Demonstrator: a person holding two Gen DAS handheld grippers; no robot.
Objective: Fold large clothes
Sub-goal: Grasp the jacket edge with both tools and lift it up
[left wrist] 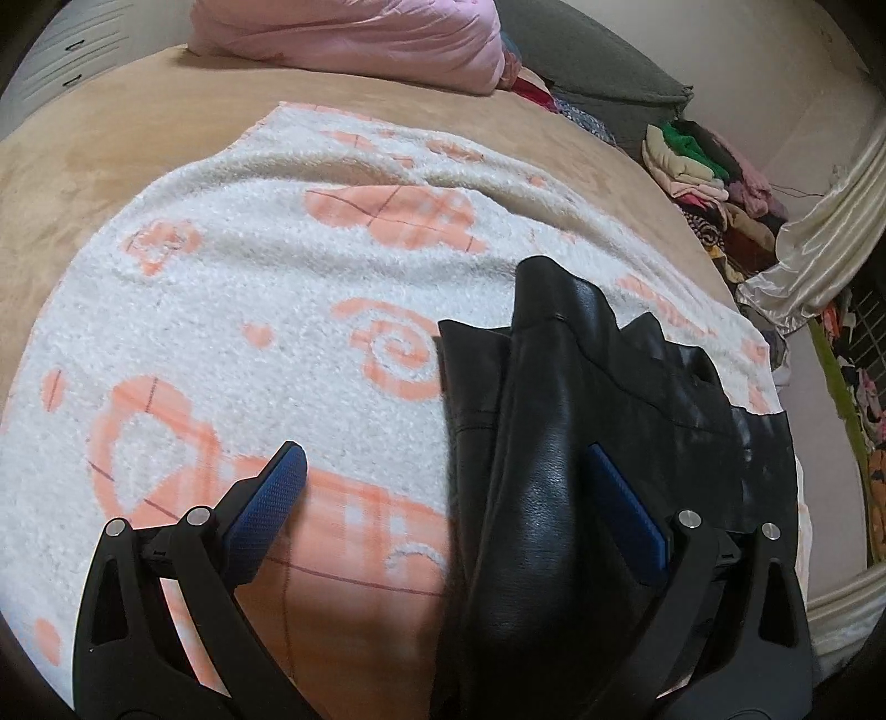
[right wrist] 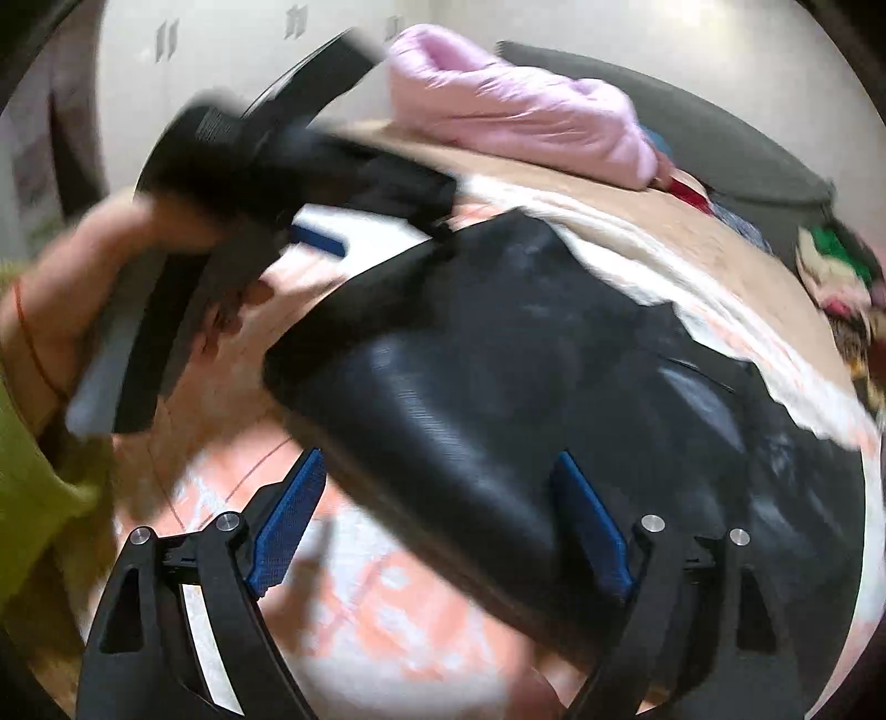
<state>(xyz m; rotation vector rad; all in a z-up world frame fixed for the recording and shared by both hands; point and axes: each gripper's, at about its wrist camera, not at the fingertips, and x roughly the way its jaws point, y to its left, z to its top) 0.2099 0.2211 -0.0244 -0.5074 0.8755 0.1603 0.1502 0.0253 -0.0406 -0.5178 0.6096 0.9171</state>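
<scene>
Two tools show here, each with black arms and blue ribbed pads. From the left wrist view, the left tool point(left wrist: 443, 498) stands wide, and a rounded fold of the shiny black leather-like garment point(left wrist: 542, 443) runs up between its fingers, lying against the right pad point(left wrist: 626, 509), while the left pad point(left wrist: 271, 509) hangs clear of it above the fluffy white blanket with peach-pink heart and swirl patterns point(left wrist: 249, 310). That blanket is spread over the tan plush bed cover point(left wrist: 111, 166), and the garment lies on the blanket's right part, reaching toward the bed's right edge. At the far edge of the bed sits a bunched pink quilted cover point(left wrist: 354, 39), with a dark grey cushion point(left wrist: 598, 61) beside it; a heap of mixed coloured clothes point(left wrist: 714, 188) is piled past the far right corner. The right wrist view is blurred by motion: the right tool point(right wrist: 443, 520) is likewise spread wide, with a thick rolled edge of the black garment point(right wrist: 498, 376) crossing between its pads; whether they touch it I cannot tell. Across the garment, the person's left hand point(right wrist: 72, 310), in a yellow-green sleeve point(right wrist: 39, 471), grips the other tool's black body.
</scene>
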